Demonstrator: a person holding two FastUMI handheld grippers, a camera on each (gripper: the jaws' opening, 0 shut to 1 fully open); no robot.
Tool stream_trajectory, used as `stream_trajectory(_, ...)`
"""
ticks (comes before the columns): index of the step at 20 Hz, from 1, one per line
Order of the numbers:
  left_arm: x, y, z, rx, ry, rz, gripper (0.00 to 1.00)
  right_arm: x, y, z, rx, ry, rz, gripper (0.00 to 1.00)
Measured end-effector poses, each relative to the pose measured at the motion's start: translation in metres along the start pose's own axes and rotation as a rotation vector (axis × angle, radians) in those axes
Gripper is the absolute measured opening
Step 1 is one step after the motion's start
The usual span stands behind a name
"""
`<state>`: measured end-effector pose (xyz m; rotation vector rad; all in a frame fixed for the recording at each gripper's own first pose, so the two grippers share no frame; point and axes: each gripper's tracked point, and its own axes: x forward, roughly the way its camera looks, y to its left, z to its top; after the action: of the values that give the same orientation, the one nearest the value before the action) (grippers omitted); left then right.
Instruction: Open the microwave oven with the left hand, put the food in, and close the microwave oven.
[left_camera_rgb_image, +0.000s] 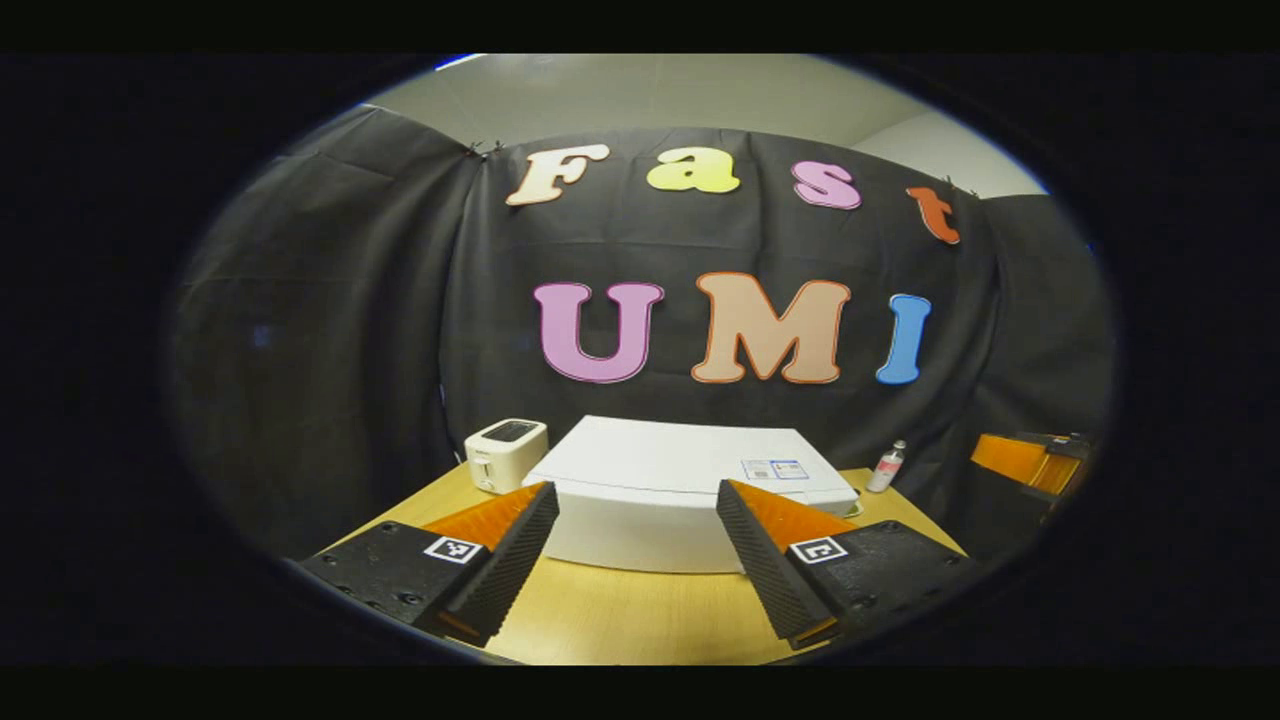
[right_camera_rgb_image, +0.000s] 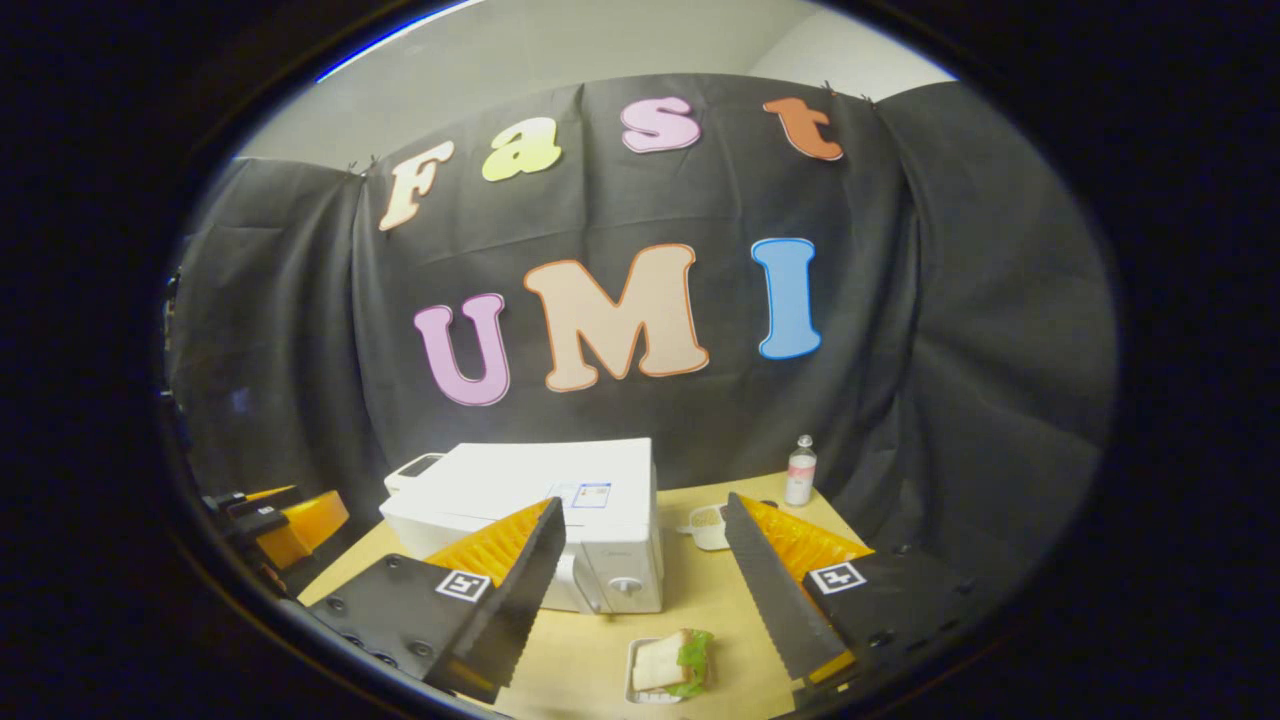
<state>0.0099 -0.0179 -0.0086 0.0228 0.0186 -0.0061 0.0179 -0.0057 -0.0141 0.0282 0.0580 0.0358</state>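
Both grippers' fingers gape wide, empty; the sandwich (right_camera_rgb_image: 672, 664) lies low between the right gripper (right_camera_rgb_image: 640, 560) fingers.

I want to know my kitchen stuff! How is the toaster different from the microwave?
The toaster is small; the microwave is much bigger. The toaster has a dark slot on top; the microwave has a flat top with a sticker. The toaster stands beside the microwave, toward the back. Both are white and sit on the wooden table.

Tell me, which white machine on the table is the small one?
The toaster, beside the much bigger, boxy microwave oven; its slot on top sets it apart.
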Motion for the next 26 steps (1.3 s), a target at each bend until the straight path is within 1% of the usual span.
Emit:
stream_trajectory(1, 0.001, 0.0, -0.002, -0.002, 0.003, 0.003, 0.96, 0.0, 0.0, 0.0, 0.003, 0.002, 0.002, 0.92)
stream_trajectory(3, 0.003, 0.001, -0.01, -0.005, 0.023, 0.013, 0.96, 0.0, -0.005, -0.005, 0.0, 0.012, -0.004, 0.92)
stream_trajectory(6, 0.007, -0.006, -0.028, 0.006, 0.064, 0.003, 0.96, -0.002, -0.01, -0.012, 0.013, 0.032, -0.013, 0.92)
stream_trajectory(7, 0.007, -0.009, -0.038, 0.015, 0.084, -0.007, 0.96, -0.002, -0.012, -0.015, 0.017, 0.038, -0.017, 0.92)
stream_trajectory(8, 0.008, -0.012, -0.049, 0.024, 0.109, -0.016, 0.92, -0.003, -0.014, -0.018, 0.021, 0.044, -0.023, 0.92)
stream_trajectory(9, 0.009, -0.017, -0.059, 0.029, 0.132, -0.029, 0.93, -0.005, -0.017, -0.02, 0.024, 0.049, -0.028, 0.92)
stream_trajectory(10, 0.01, -0.024, -0.07, 0.028, 0.16, -0.044, 0.96, -0.006, -0.019, -0.024, 0.032, 0.057, -0.031, 0.92)
stream_trajectory(11, 0.011, -0.031, -0.082, 0.023, 0.19, -0.064, 0.93, -0.007, -0.021, -0.029, 0.045, 0.072, -0.031, 0.92)
stream_trajectory(12, 0.011, -0.039, -0.097, 0.018, 0.23, -0.089, 0.96, -0.008, -0.022, -0.034, 0.059, 0.087, -0.033, 0.92)
stream_trajectory(14, 0.011, -0.056, -0.119, 0.009, 0.291, -0.137, 0.97, -0.01, -0.029, -0.045, 0.086, 0.117, -0.048, 0.92)
stream_trajectory(17, 0.022, -0.075, -0.148, 0.025, 0.336, -0.187, 0.96, -0.016, -0.039, -0.054, 0.121, 0.136, -0.078, 0.92)
stream_trajectory(18, 0.028, -0.08, -0.161, 0.042, 0.354, -0.201, 0.96, -0.019, -0.043, -0.057, 0.126, 0.139, -0.09, 0.99)
stream_trajectory(20, 0.042, -0.087, -0.188, 0.087, 0.398, -0.217, 0.96, -0.023, -0.05, -0.06, 0.128, 0.146, -0.11, 0.99)
stream_trajectory(23, 0.056, -0.108, -0.217, 0.086, 0.46, -0.274, 0.97, -0.025, -0.06, -0.059, 0.124, 0.138, -0.136, 0.99)
stream_trajectory(24, 0.059, -0.113, -0.224, 0.08, 0.477, -0.289, 0.96, -0.027, -0.062, -0.059, 0.124, 0.135, -0.144, 0.92)
stream_trajectory(26, 0.069, -0.124, -0.232, 0.066, 0.499, -0.308, 0.97, -0.027, -0.065, -0.057, 0.136, 0.129, -0.153, 0.92)
